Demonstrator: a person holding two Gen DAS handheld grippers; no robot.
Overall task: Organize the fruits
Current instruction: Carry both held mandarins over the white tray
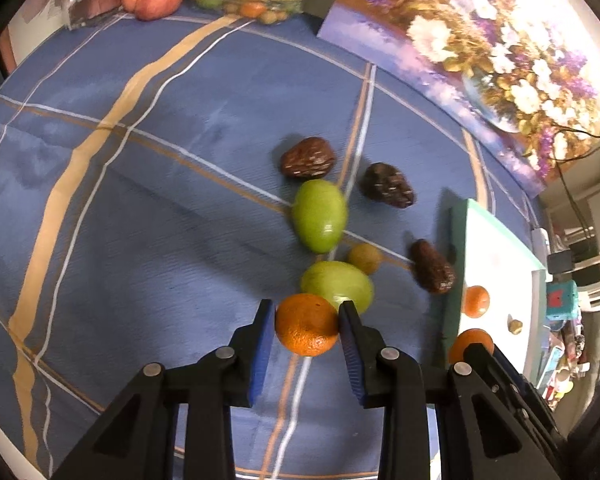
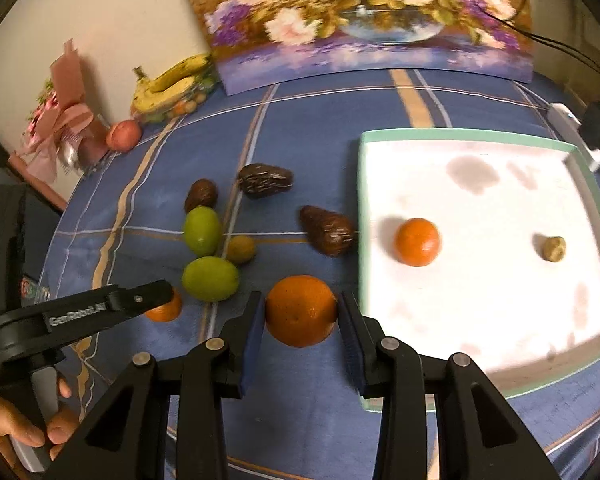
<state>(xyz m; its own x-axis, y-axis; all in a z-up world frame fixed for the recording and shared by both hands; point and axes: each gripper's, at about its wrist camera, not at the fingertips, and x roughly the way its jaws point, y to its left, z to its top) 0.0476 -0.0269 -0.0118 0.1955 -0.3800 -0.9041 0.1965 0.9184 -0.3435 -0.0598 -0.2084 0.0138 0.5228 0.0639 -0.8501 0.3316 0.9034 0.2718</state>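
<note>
Well, left tongs clamp one orange, right tongs another orange, tray just right of them.

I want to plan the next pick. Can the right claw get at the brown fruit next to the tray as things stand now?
Probably not yet. The right claw is shut on an orange, so it has no free grip. The path itself looks free: the brown fruit lies bare on the cloth beside the tray, nothing over it.
</note>
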